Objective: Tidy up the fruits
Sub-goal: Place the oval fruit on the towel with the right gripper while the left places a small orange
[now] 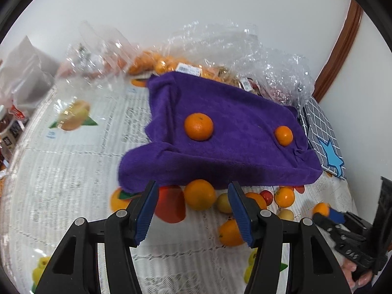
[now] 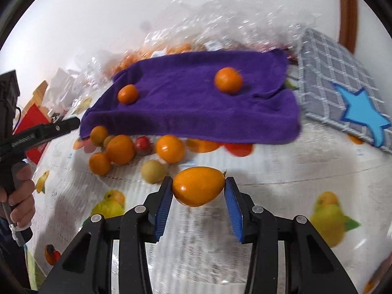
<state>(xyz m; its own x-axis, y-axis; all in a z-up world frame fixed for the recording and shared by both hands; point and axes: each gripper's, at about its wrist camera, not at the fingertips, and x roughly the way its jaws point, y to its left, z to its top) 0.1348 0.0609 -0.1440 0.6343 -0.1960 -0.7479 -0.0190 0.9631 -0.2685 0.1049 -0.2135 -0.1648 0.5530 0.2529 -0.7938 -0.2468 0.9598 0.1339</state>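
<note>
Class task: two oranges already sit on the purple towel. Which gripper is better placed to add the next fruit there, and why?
Right. The right gripper already clamps an egg-shaped orange fruit facing the purple towel. The left gripper is open and holds nothing, hovering over the loose fruit at the towel's near edge.

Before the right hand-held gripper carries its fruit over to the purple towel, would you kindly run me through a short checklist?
1. Right hand-held gripper shut on the oval orange fruit: ok.
2. Fruit centred between the pads: ok.
3. Free space on the purple towel between its two oranges: ok.
4. Left hand-held gripper open, empty: ok.
5. Left hand-held gripper out of the path: cannot tell.
</note>
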